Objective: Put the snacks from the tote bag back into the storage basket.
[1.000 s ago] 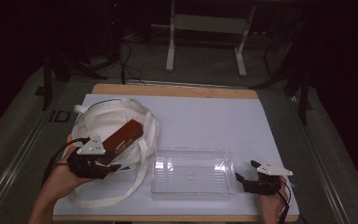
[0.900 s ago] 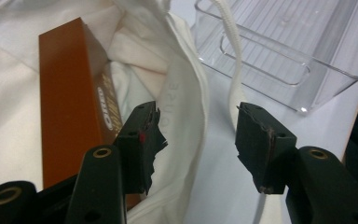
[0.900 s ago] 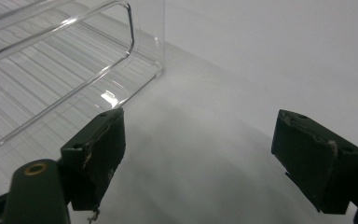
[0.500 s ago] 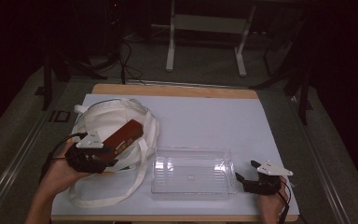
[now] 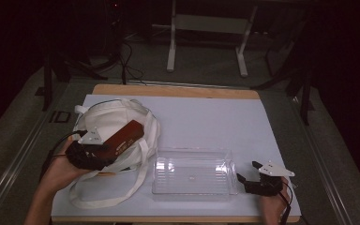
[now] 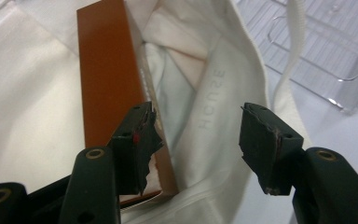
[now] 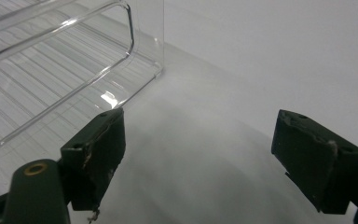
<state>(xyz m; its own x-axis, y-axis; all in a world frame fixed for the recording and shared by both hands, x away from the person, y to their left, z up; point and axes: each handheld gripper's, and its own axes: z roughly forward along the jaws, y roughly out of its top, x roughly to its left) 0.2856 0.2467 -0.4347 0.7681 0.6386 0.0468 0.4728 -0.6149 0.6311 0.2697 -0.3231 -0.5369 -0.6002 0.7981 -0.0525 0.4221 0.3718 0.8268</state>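
Observation:
A white cloth tote bag (image 5: 115,115) lies at the table's left with a long red-brown box (image 5: 125,136) sticking out of its mouth. My left gripper (image 5: 107,150) is at the box's near end, open. In the left gripper view, the left gripper (image 6: 198,112) has its jaws wide apart: the box (image 6: 105,74) lies against its left jaw, and the bag's (image 6: 214,88) open lining fills the gap. A clear plastic tray (image 5: 192,171) sits front centre. My right gripper (image 5: 247,172) rests open just right of the tray. In the right gripper view, the right gripper (image 7: 200,116) has only bare table between its jaws.
The bag's long straps (image 5: 122,190) loop toward the front edge and the tray's left side. The white mat (image 5: 206,122) covers the wooden table. The tray's corner (image 7: 135,51) is close to my right gripper's left jaw. Table legs and cables stand on the dark floor behind.
My left gripper has edged slightly forward toward the bag and box. The box, the tray and my right gripper have not visibly moved.

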